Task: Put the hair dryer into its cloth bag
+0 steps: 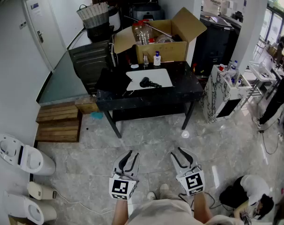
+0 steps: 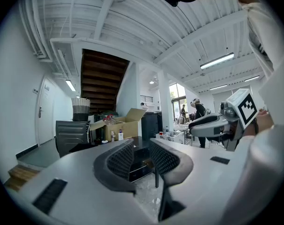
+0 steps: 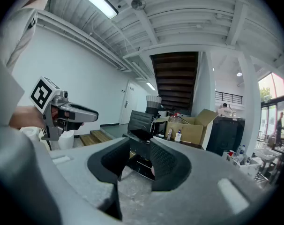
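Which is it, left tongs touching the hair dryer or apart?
Apart: head view shows the left tongs over the floor, far from the hair dryer on the table.

You face a black table [image 1: 179, 90] carrying an open cardboard box [image 1: 168, 49]. A clear plastic jug [image 1: 142, 32] stands inside the box, and a small white bottle [image 1: 157, 59] with a blue cap stands just in front of it. To your left:
- a wicker basket [image 1: 93, 12] on top of dark appliances
- a white door [image 1: 43, 27]
- wooden steps [image 1: 58, 122]
- white toilets [image 1: 20, 156] on the floor

To your right:
- a white trolley [image 1: 224, 95] holding bottles
- a crouching person [image 1: 252, 196] near your feet
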